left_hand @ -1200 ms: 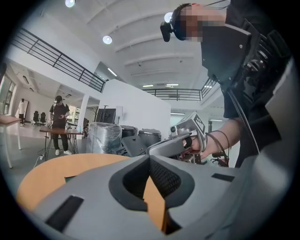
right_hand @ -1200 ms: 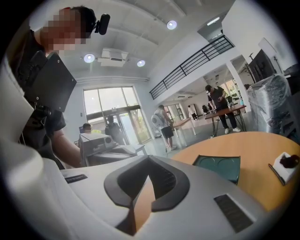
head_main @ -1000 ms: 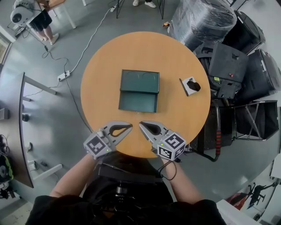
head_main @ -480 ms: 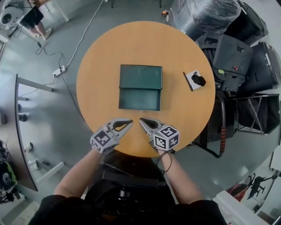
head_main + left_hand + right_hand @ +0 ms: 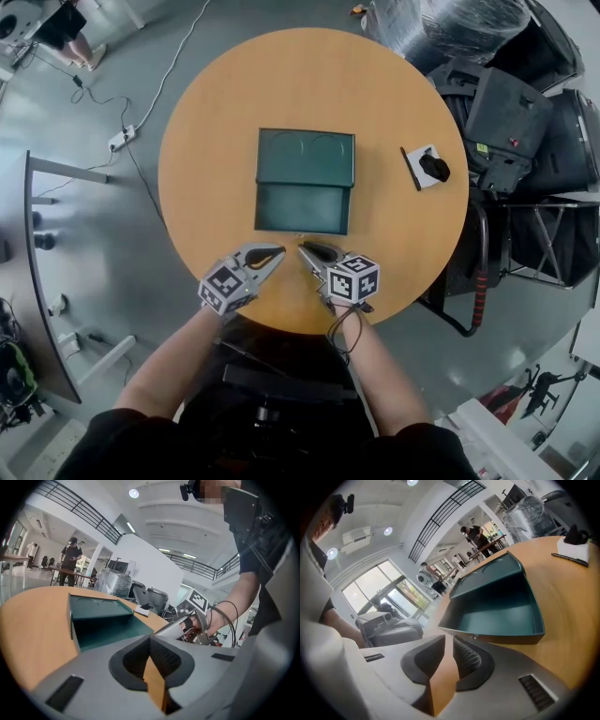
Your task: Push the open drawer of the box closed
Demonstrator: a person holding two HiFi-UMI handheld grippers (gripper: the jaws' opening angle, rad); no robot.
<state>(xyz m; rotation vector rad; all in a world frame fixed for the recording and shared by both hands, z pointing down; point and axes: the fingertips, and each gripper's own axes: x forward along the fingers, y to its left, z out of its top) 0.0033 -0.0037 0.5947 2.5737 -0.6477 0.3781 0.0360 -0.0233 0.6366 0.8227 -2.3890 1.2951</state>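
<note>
Round table [image 5: 197,150], box [image 5: 306,157] drawer [image 5: 302,208] still out, unpushed.
By its front: my left gripper [image 5: 278,251] closed tight, right gripper [image 5: 303,247] just parted, empty.

The round wooden table [image 5: 216,141] carries a green box [image 5: 306,157] near its middle, drawer [image 5: 302,208] open. Well apart, near the rim, lies a white pad [image 5: 419,157] bearing a black object [image 5: 435,168].

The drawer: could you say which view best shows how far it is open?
The head view: from above, the whole drawer shows, pulled from the box. The right gripper view shows its inside obliquely; the left, one side.
</note>
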